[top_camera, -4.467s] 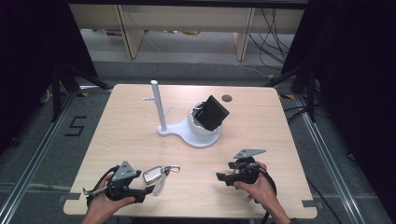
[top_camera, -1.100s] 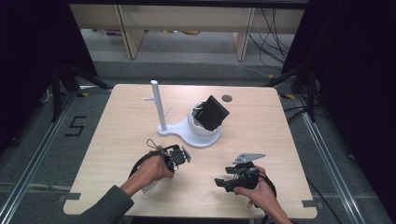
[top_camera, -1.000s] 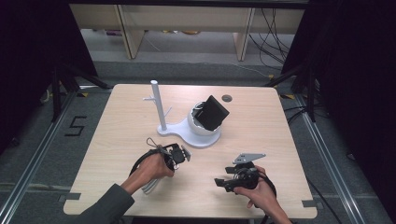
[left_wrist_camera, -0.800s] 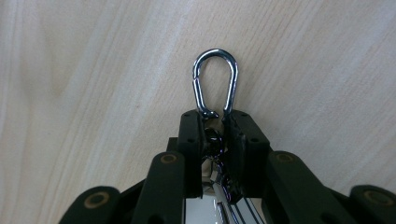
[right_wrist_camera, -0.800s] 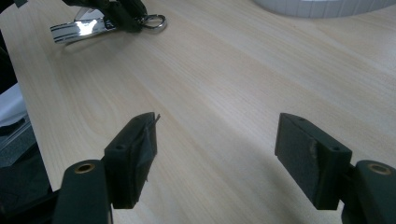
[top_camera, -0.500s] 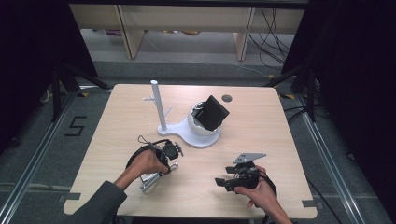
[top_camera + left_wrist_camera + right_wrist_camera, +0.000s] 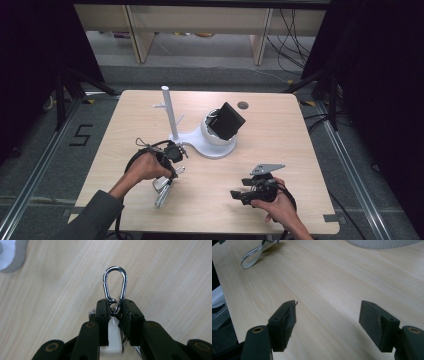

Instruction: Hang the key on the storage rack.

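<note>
My left gripper (image 7: 169,175) sits left of the table's middle, just in front of the white stand's base (image 7: 210,146). It is shut on a silver carabiner (image 7: 115,282) at the carabiner's lower end, where a small ring joins it. A white tag (image 7: 113,333) shows between the jaws behind that ring. The carabiner (image 7: 161,197) points toward the front edge, just over the wood. My right gripper (image 7: 239,194) rests near the front right and is open, its pads (image 7: 284,320) wide apart over bare wood.
A white stand with an upright pole (image 7: 168,112) and a dome carrying a black box (image 7: 228,120) occupies the table's centre. A small dark round cap (image 7: 243,105) lies behind it. A silvery loop (image 7: 252,258) lies far off in the right gripper view.
My left gripper came from the front left toward the stand, then turned so the carabiner swung down toward the front edge. The right gripper stayed put.
</note>
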Available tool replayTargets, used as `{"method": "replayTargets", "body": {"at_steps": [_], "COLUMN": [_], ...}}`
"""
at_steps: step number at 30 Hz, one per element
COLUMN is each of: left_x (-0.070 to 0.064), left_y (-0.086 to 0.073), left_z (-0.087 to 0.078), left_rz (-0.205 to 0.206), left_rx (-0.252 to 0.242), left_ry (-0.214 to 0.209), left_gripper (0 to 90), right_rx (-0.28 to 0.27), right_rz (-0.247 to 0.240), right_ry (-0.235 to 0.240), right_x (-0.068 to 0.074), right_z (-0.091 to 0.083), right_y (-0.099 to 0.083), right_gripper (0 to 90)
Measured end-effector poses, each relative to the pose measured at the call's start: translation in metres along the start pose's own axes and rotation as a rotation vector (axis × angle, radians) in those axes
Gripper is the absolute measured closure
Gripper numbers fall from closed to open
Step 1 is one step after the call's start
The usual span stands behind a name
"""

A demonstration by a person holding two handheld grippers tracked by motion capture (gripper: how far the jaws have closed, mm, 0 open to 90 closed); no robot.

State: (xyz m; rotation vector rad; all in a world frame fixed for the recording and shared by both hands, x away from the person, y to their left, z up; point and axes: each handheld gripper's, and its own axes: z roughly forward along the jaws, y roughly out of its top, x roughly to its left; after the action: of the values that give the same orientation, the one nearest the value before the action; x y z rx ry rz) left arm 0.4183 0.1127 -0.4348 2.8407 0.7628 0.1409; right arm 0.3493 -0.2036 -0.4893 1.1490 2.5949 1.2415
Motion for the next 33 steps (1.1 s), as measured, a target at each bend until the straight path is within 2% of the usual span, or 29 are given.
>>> {"method": "replayTargets", "body": {"at_steps": [2,3,8,9,10,11,12,18,20,21,22,24,25,26,27,28,29,30,31,33], "left_x": [0.004,0.006,0.016,0.018,0.021,0.023,0.026,0.041,0.045,0.047,0.05,0.054,0.056,0.058,0.059,0.061,0.062,0.065,0.066,0.07], "left_y": [-0.002,-0.003,-0.008,-0.008,-0.009,-0.01,-0.011,-0.014,-0.015,-0.016,-0.017,-0.019,-0.02,-0.021,-0.022,-0.023,-0.023,-0.024,-0.024,-0.024], "left_z": [-0.01,-0.015,-0.04,-0.045,-0.05,-0.055,-0.061,-0.085,-0.092,-0.095,-0.099,-0.105,-0.107,-0.109,-0.111,-0.113,-0.114,-0.118,-0.12,-0.124], "left_rz": [-0.008,-0.011,-0.03,-0.035,-0.036,-0.043,-0.051,-0.076,-0.088,-0.091,-0.096,-0.117,-0.124,-0.121,-0.129,-0.133,-0.153,-0.142,-0.151,-0.159], "left_rx": [-0.013,-0.02,-0.036,-0.044,-0.044,-0.054,-0.059,-0.063,-0.069,-0.069,-0.074,-0.08,-0.082,-0.075,-0.076,-0.082,-0.097,-0.088,-0.088,-0.088], "left_ry": [0.01,0.018,0.049,0.059,0.059,0.07,0.074,0.103,0.115,0.11,0.117,0.122,0.126,0.126,0.126,0.131,0.126,0.132,0.137,0.142], "left_gripper": [75.2,75.2,75.2,75.2,75.2,75.2,75.2,75.2,75.2,75.2,75.2,75.2,75.2,75.2,75.2,75.2,75.2,75.2,75.2,75.2], "right_rx": [-0.004,0.001,0.0,0.004,0.001,0.006,0.003,0.004,0.011,0.011,0.011,0.015,0.008,0.014,0.008,0.011,0.01,0.008,0.012,0.009], "right_rz": [0.003,0.03,0.028,0.042,0.032,0.043,0.028,0.036,0.037,0.056,0.033,0.048,0.031,0.051,0.035,0.045,0.042,0.039,0.053,0.034], "right_ry": [-0.007,-0.009,-0.009,-0.005,-0.005,-0.007,-0.01,-0.007,-0.002,-0.002,-0.004,0.0,0.001,0.0,-0.004,0.0,-0.004,-0.004,-0.001,0.002], "right_x": [0.0,0.002,0.002,0.003,0.002,0.003,0.002,0.002,0.002,0.004,0.002,0.002,0.001,0.002,0.001,0.002,0.001,0.001,0.002,0.001], "right_z": [0.0,-0.001,-0.001,-0.001,-0.001,-0.001,-0.001,-0.001,-0.001,-0.001,-0.001,-0.001,-0.001,-0.001,-0.001,-0.001,-0.002,-0.002,-0.002,-0.001], "right_y": [0.0,0.0,0.0,0.0,0.0,0.0,0.0,0.0,0.0,0.0,0.0,0.0,0.0,0.0,0.0,0.0,0.0,0.0,0.0,0.0], "right_gripper": [31.1,31.1,31.1,31.1,31.1,31.1,31.1,31.1,31.1,31.1,31.0,31.1,31.1,31.1,31.1,31.0,31.0,31.0,31.1,31.1]}}
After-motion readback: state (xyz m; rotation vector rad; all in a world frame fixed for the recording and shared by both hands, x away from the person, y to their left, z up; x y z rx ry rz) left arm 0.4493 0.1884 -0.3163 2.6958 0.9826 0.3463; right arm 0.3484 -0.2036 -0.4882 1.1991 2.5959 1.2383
